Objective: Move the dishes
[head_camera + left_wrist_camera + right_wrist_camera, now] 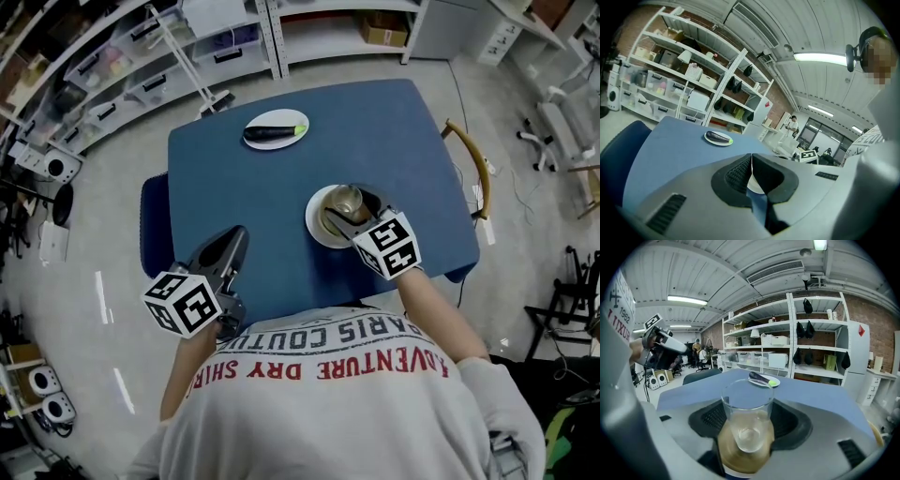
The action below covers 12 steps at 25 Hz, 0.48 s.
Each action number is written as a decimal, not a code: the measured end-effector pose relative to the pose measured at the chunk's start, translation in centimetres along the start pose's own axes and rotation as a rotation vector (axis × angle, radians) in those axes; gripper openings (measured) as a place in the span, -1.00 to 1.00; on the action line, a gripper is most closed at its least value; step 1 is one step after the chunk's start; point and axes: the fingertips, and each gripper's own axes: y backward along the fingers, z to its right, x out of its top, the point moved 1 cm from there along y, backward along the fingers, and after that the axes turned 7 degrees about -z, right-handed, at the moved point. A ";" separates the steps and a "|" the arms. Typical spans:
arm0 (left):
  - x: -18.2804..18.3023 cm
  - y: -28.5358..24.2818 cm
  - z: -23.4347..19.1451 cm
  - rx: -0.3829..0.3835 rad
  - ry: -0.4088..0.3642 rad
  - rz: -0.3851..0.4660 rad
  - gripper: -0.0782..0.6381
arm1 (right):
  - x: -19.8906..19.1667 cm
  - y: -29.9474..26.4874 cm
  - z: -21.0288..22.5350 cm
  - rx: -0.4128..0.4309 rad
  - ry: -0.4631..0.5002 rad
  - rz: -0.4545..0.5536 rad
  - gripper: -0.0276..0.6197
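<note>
Jaws of the grey left gripper (236, 234), at the lower left of the head view, are drawn together with nothing between them. In the left gripper view only a thin slit parts its dark ribbed pads (736, 176). It hangs over the near left corner of the dark blue rectangular table (375, 122). At the upper middle of the table lies a white oval plate (277, 115) bearing a dark purple aubergine (270, 135) and a small green piece (300, 128). Right of centre, near the front edge, sits a round plate (314, 217), white-rimmed with a tan middle. A clear drinking glass (747, 404) stands upright on it. The grey right gripper (349, 202) reaches in from the lower right, its jaws on either side of the glass, pads against its walls, gripping it.
</note>
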 end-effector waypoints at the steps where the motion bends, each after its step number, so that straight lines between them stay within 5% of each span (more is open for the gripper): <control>1: -0.1 0.0 0.0 0.000 -0.001 -0.002 -0.70 | 0.0 0.0 0.0 -0.002 0.000 -0.001 -0.03; 12: -0.3 -0.5 0.3 -0.019 0.004 -0.003 -0.70 | -0.2 0.7 0.0 0.008 -0.035 -0.030 -0.03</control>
